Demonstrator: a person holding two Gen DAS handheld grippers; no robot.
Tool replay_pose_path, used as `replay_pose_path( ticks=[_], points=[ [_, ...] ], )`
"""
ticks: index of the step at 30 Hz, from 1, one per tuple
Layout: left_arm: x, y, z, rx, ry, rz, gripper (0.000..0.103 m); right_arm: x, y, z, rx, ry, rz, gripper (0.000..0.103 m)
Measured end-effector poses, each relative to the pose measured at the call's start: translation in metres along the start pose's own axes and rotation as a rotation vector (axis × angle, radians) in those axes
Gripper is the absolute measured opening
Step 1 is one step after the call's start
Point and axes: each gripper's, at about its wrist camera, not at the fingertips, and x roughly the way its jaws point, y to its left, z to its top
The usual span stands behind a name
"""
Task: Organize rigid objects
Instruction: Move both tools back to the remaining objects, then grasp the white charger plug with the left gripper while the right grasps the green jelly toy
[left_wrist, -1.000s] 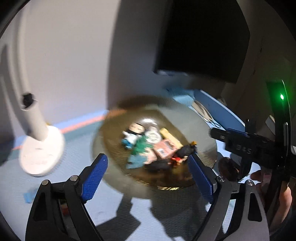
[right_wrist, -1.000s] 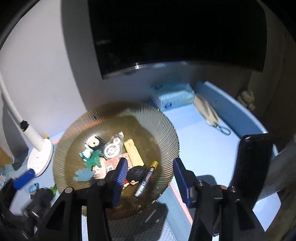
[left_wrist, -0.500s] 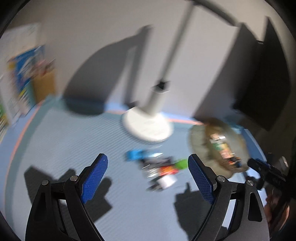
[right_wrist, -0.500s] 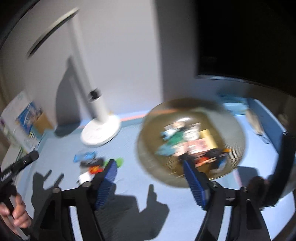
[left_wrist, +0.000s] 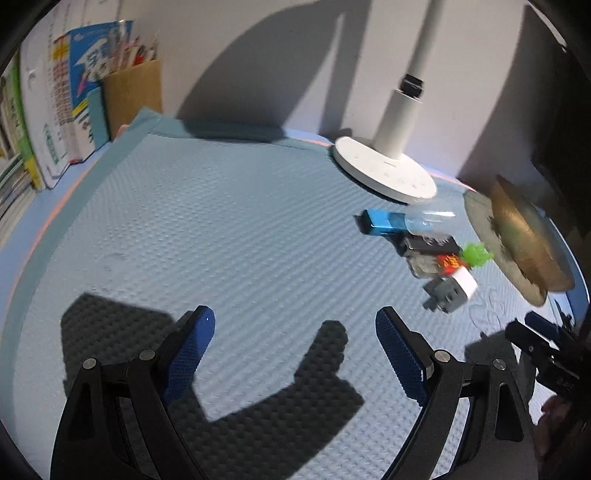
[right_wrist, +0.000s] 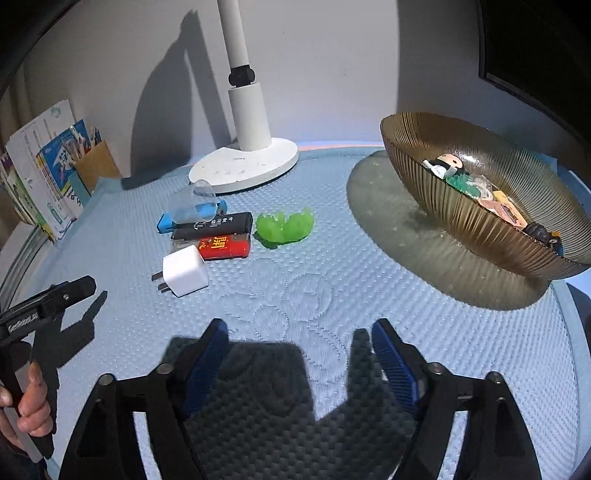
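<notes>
Only the right wrist view shows toys (right_wrist: 448, 165) inside the bowl (right_wrist: 476, 218).

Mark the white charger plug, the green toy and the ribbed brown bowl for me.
white charger plug (right_wrist: 184, 270): right wrist view, on its top face.
green toy (right_wrist: 284, 226): right wrist view, on its middle.
ribbed brown bowl (right_wrist: 476, 218): right wrist view, on its outer wall.

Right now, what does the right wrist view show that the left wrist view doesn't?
Only the right wrist: the inside of the ribbed amber bowl, with a small figure and other bits in it.

Only the left wrist: the full row of books and the mat's left edge.

Both: the white lamp base, white charger, green toy, black stick, red item, blue stick. Both sets of jaws are open and empty.
</notes>
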Motion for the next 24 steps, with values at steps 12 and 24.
replay_pose_path(
  ticks=[12, 24],
  points=[
    [0.005, 0.002, -0.003, 0.000, 0.021, -0.031, 0.088, 0.007, -0.001, -0.002, 0.006, 0.044, 0.034, 0.082],
    [-0.016, -0.056, 0.002, 0.235, 0.008, -0.031, 0.088, 0.000, 0.004, 0.018, 0.001, 0.115, 0.070, 0.083]
  ],
)
